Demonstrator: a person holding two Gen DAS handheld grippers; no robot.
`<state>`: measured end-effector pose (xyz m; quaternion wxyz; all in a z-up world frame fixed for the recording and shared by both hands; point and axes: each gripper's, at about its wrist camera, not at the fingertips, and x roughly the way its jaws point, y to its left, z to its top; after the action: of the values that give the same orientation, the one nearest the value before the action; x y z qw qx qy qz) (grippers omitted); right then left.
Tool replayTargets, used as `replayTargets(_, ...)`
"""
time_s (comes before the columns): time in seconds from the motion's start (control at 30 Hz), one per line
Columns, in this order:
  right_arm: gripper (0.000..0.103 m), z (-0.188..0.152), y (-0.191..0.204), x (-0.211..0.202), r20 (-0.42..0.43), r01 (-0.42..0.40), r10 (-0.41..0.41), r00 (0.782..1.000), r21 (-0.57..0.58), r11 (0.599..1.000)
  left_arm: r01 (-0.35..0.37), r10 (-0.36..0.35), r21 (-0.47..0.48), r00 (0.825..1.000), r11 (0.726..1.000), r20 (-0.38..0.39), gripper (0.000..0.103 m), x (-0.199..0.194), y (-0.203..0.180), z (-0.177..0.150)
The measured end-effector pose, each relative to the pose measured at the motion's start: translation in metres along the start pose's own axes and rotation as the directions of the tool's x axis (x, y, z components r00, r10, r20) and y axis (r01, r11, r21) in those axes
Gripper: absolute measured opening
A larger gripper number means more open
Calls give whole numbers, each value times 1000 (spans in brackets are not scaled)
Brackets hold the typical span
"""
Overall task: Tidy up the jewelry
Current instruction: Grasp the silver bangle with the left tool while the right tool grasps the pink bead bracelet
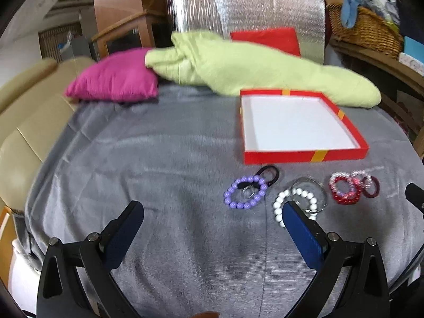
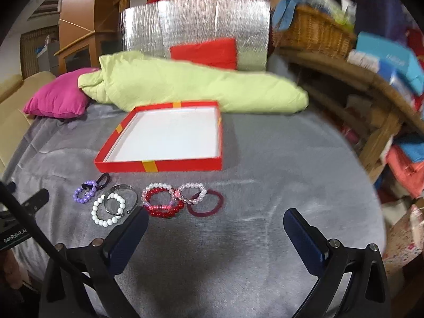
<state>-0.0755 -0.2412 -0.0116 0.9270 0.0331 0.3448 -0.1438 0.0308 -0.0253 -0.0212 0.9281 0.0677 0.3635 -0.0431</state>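
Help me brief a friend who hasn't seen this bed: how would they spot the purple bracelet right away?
Start at the red box lying open on the grey blanket. A row of bracelets lies in front of it, and the purple bracelet is at the left end, next to the white bracelet. It is the only purple one, with a black hair tie touching it.

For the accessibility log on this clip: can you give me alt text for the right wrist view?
Open right gripper hovers, holding nothing, over a grey blanket, near a row of bracelets: purple, white, red, pink. Behind them lies an empty red box, then a green quilt.
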Motion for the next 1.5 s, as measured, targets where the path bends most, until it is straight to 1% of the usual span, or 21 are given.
replayTargets(0.03,103,3,-2,10,-40,-37,38,998,10,999,-2,2,-4,1000,1000,-11,103,4,0,0)
replayTargets(0.1,99,7,-4,29,-115,-105,108,987,31,994,-12,12,-1,1000,1000,-29,103,11,2,2)
replayTargets(0.13,92,12,-4,40,-145,-135,140,980,37,990,-12,12,3,999,1000,-34,103,12,2,2)
replayTargets(0.17,89,16,-2,49,-160,-143,146,976,30,989,-5,5,5,999,1000,-44,103,15,3,3)
replayTargets(0.27,71,27,2,68,-164,-154,152,975,3,988,16,-15,5,996,1000,-83,103,24,2,3)
replayTargets(0.33,64,31,-1,82,-201,-140,139,970,9,990,14,-13,14,995,1000,-99,103,28,-1,2)
replayTargets(0.37,63,31,-5,91,-231,-128,128,965,15,992,15,-13,20,995,1000,-102,103,29,-2,2)
replayTargets(0.4,63,31,-10,98,-255,-123,127,958,33,992,16,-13,27,994,1000,-105,103,31,-4,3)
replayTargets(0.47,57,32,-15,108,-278,-134,148,949,70,989,7,-3,37,994,999,-110,103,34,-7,3)
replayTargets(0.53,55,32,-17,115,-288,-141,160,944,84,986,8,-3,43,993,999,-116,103,36,-10,3)
replayTargets(0.57,52,33,-16,118,-294,-144,163,942,85,986,7,-2,44,993,999,-120,103,38,-12,3)
replayTargets(0.63,50,33,-14,122,-300,-156,174,938,81,984,6,-1,46,992,999,-126,103,40,-13,4)
replayTargets(0.7,48,33,-11,127,-302,-155,169,938,72,985,1,5,47,992,999,-127,103,41,-15,4)
replayTargets(0.77,37,34,-9,130,-305,-151,162,938,62,987,2,4,43,991,999,-132,103,43,-16,5)
replayTargets(0.83,31,34,-7,134,-312,-151,162,936,60,987,0,6,44,991,999,-134,103,44,-17,5)
replayTargets(0.9,28,34,-7,137,-310,-149,160,937,60,987,4,2,49,991,999,-136,103,45,-19,6)
replayTargets(0.93,21,34,-6,138,-308,-143,152,939,52,988,12,-4,52,990,999,-138,103,46,-20,6)
replayTargets(1.0,11,35,-6,139,-302,-133,139,943,42,990,29,-21,59,990,998,-138,103,47,-24,6)
replayTargets(1.27,10,33,-14,133,-272,-140,153,950,67,988,89,-73,92,984,992,-165,103,59,-49,9)
replayTargets(1.43,9,34,-28,129,-253,-140,167,953,121,983,149,-127,121,976,981,-174,103,66,-74,13)
replayTargets(1.5,9,34,-31,128,-245,-140,169,955,133,981,181,-153,142,970,973,-187,103,71,-87,13)
